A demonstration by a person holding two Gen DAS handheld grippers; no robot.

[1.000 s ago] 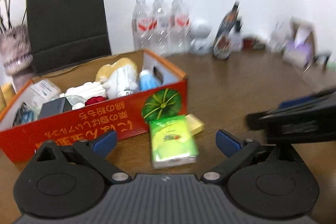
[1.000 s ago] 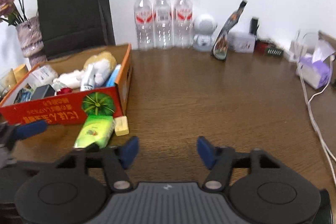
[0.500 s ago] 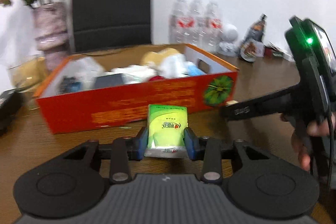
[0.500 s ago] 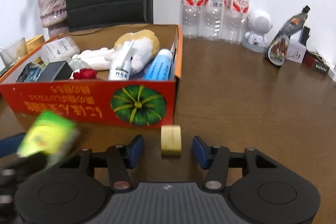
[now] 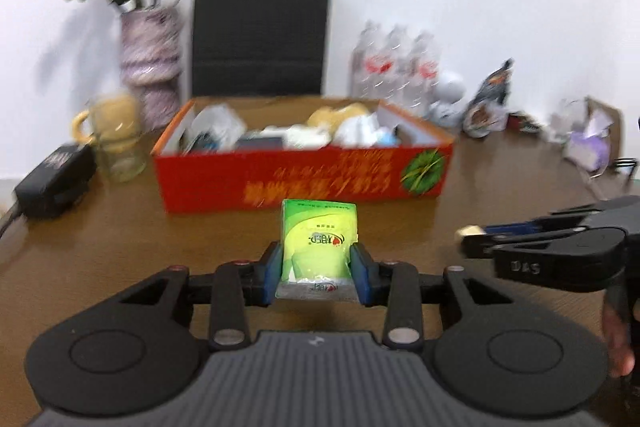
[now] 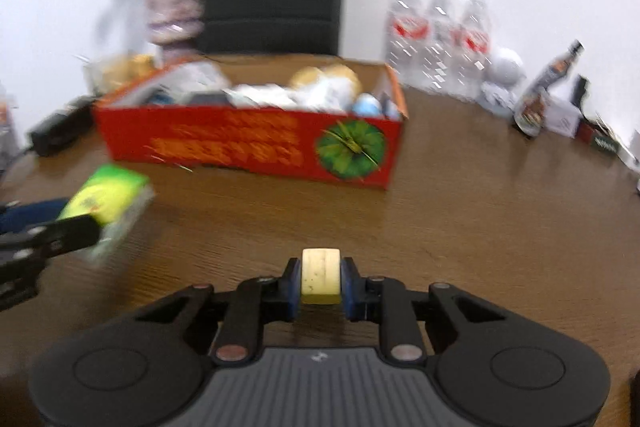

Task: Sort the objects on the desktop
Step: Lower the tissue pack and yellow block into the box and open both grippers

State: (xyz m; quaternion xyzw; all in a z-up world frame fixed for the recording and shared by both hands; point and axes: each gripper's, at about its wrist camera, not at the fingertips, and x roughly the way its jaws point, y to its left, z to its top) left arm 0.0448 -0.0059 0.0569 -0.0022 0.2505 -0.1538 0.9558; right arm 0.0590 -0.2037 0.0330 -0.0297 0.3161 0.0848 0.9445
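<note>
My left gripper (image 5: 318, 269) is shut on a green tissue pack (image 5: 319, 241) and holds it above the table, in front of the red cardboard box (image 5: 304, 175). My right gripper (image 6: 321, 281) is shut on a small pale yellow eraser (image 6: 321, 275), lifted off the wood. The box (image 6: 248, 143) is full of mixed items, among them a plush toy and a blue bottle. The green pack and left gripper also show in the right wrist view (image 6: 106, 199). The right gripper shows at the right of the left wrist view (image 5: 560, 235).
A black paper bag (image 5: 260, 27), a vase of dried flowers (image 5: 150, 59), a glass mug (image 5: 116, 139) and a black power adapter (image 5: 54, 179) stand left and behind the box. Three water bottles (image 6: 440, 39), a white toy robot (image 6: 504, 75) and small packages line the wall.
Both grippers have closed on their objects and lifted them: the left took the green tissue pack, the right took the yellow eraser. Both have backed away from the box.
</note>
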